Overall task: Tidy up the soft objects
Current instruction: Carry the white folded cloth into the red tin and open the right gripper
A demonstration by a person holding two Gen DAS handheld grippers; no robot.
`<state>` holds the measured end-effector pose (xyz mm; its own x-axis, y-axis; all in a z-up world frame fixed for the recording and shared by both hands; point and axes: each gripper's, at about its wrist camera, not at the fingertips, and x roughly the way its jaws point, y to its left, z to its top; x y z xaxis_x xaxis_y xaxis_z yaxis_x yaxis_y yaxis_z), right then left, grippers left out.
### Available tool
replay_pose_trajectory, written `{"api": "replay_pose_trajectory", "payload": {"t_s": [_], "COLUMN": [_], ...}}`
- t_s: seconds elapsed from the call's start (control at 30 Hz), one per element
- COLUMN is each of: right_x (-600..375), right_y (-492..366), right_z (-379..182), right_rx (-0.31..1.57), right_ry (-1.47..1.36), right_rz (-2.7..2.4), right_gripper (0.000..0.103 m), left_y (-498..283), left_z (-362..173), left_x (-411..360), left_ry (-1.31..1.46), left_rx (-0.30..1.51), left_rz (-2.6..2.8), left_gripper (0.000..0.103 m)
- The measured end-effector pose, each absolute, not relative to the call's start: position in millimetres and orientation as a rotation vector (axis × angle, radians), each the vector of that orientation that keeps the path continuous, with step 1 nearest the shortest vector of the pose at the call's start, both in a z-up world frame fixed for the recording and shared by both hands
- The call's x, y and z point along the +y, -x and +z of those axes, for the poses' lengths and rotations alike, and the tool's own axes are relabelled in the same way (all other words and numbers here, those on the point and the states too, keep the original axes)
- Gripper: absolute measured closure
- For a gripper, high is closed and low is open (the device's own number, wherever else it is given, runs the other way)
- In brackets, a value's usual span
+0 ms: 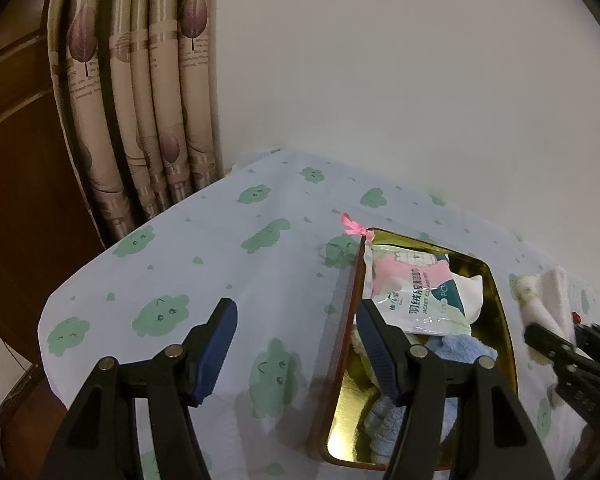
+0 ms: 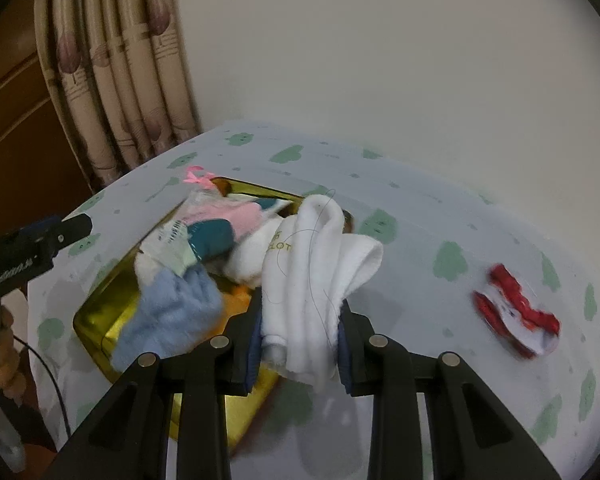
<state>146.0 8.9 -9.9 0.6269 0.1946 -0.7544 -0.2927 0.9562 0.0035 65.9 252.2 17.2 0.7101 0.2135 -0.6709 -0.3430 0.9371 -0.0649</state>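
Across the tabletop (image 2: 440, 216) I see a pale cloth printed with green clouds, reaching back to the wall and to the curtain (image 1: 140, 120) at its far left corner. Toward the left edge sits the gold tin (image 1: 496, 292), its red outer wall facing the left side. Inside it lie a light blue towel (image 2: 172, 312), a plastic wipes packet (image 1: 404, 292) leaning against the tin's left wall, and some white fabric beneath; a pink ribbon (image 1: 352, 226) pokes out at the tin's far corner.

My right gripper (image 2: 298, 344) is pinching a folded white towel (image 2: 320, 264). Its fingers (image 2: 348, 356) press the towel's lower end from both sides, and the rest of the towel rises up and away from them, hanging over the tin's near right rim. The picture is motion-blurred, so I cannot tell whether the towel touches anything in the tin.

My left gripper (image 1: 296, 340) has its fingers (image 1: 216, 344) spread wide with nothing between them; one finger is above bare cloth, the other overlaps the tin's left wall in view.

Near the right edge, well apart from the tin, a small red and white cloth item (image 2: 516, 316) lies on the cloth, blurred.
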Motion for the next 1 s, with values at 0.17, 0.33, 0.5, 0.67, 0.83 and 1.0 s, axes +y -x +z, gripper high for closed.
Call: {"api": "replay_pose_trajectory", "payload": {"t_s": [0.17,0.33,0.5,0.67,0.83,1.0], "right_x": [26.6,42.3,50.3,46.7,41.5,36.7], "right_y": [-166.7,-187.0,-196.0,-196.3,-190.4,-185.5], "right_z": [-20.3,-34.1,-42.9,-45.3,-38.2,-30.1], "right_rx": [0.875,0.905,0.915,0.925,0.898,0.881], "right_ry": [0.131,0.138,0.154,0.144,0.131,0.128], "right_rz": [0.293,0.290,0.285,0.282,0.262,0.259], "right_gripper": [0.075,0.075,0.073,0.064,0.037,0.034], "left_y": [-68.4,-68.8,-70.5,-70.8,-70.6,-71.6], "left_z": [15.4,14.9,14.6,14.2,14.2,14.9], "left_x": [256.6,259.4,258.8,257.8,256.9,255.6], "left_ry": [0.207,0.217,0.210,0.204,0.201,0.192], "left_rx": [0.729,0.729,0.731,0.733,0.735,0.732], "left_rz": [0.315,0.317,0.319,0.318,0.319,0.319], "left_gripper": [0.039,0.039,0.039,0.039,0.039,0.039]}}
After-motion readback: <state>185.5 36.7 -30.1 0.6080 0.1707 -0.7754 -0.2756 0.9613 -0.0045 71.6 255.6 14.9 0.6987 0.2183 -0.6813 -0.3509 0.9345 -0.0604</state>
